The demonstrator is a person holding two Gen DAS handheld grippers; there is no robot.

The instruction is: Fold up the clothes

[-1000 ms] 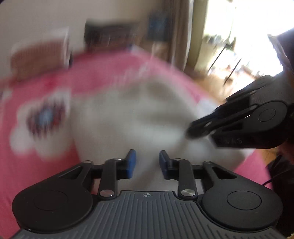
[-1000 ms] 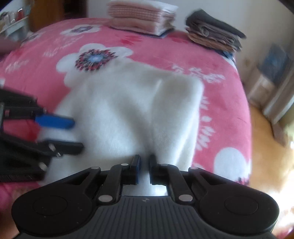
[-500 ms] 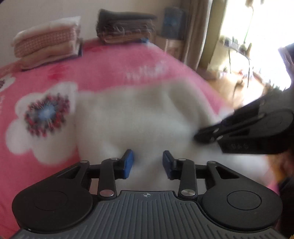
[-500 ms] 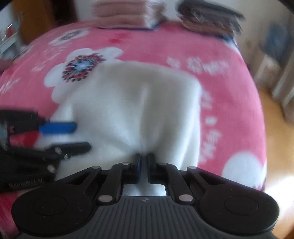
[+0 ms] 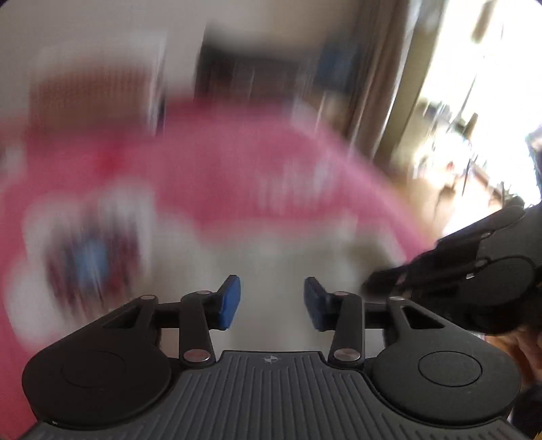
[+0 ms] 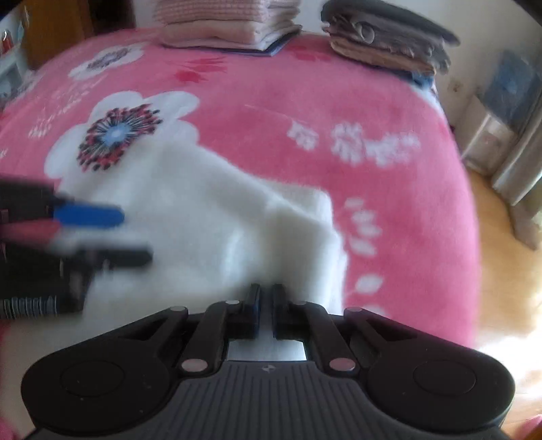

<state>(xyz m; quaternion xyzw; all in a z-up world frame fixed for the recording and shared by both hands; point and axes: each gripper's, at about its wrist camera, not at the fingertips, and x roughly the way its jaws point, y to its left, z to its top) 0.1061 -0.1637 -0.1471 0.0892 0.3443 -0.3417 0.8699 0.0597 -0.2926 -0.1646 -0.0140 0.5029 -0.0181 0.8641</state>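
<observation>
1. Nearest the right wrist camera, the right gripper [image 6: 265, 309] pinches the near edge of a white fleece garment [image 6: 203, 216], its blue pads nearly together on the cloth.
2. To its left, the left gripper [image 5: 272, 301] hangs over the same garment with its pads spread, holding nothing; that view is badly smeared.
3. The garment lies rumpled on a pink flowered blanket [image 6: 389, 101], apparently mid-fold; next, the left likely needs its own edge.
4. At the far edge, two folded stacks [image 6: 230, 20] sit.
</observation>
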